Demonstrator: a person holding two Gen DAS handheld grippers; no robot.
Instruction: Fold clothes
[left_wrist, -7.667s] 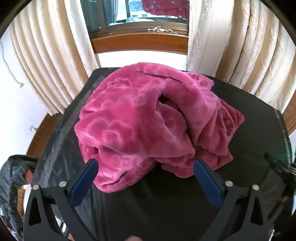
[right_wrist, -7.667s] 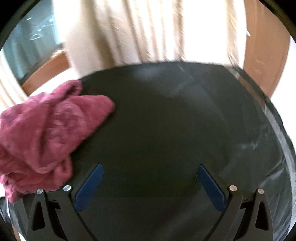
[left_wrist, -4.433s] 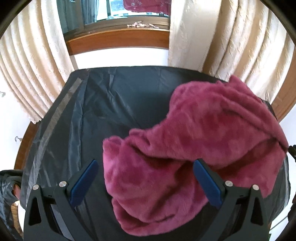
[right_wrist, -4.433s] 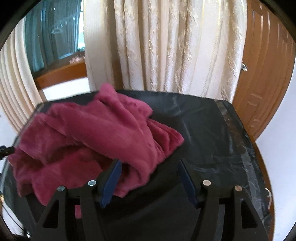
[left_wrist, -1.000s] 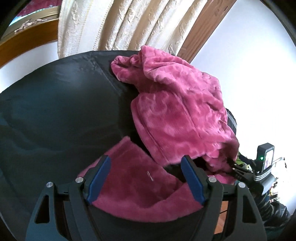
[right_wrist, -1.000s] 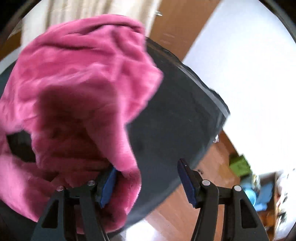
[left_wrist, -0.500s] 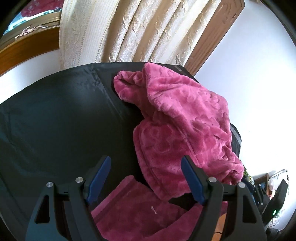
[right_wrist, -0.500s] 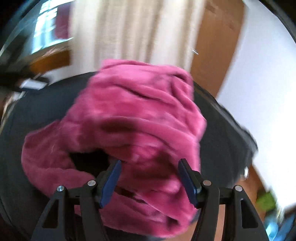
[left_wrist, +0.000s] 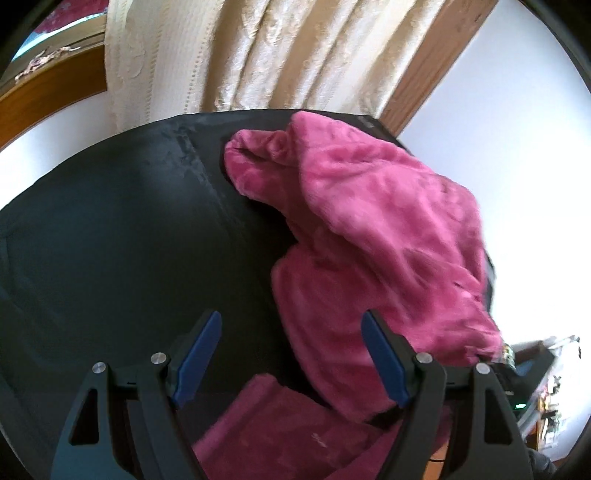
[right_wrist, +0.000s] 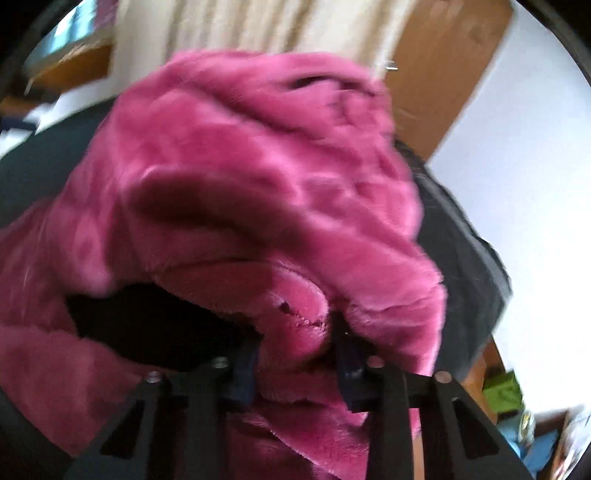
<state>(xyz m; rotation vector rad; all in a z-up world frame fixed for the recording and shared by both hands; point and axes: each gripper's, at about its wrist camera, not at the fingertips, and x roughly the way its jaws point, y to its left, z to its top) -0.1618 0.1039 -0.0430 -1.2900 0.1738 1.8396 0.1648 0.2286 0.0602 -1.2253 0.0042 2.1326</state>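
The left gripper (left_wrist: 290, 350) hangs with its blue-padded jaws spread wide and nothing between them, above the black table cover (left_wrist: 110, 240); part of the pink fleece garment (left_wrist: 369, 229) lies below it, the rest heaped on the table's right side, in front of cream curtains (left_wrist: 258, 51). Further right, the right gripper (right_wrist: 295, 350) has its jaws drawn close together, pinching a fold of the garment's edge, the bunched fleece filling its blurred view
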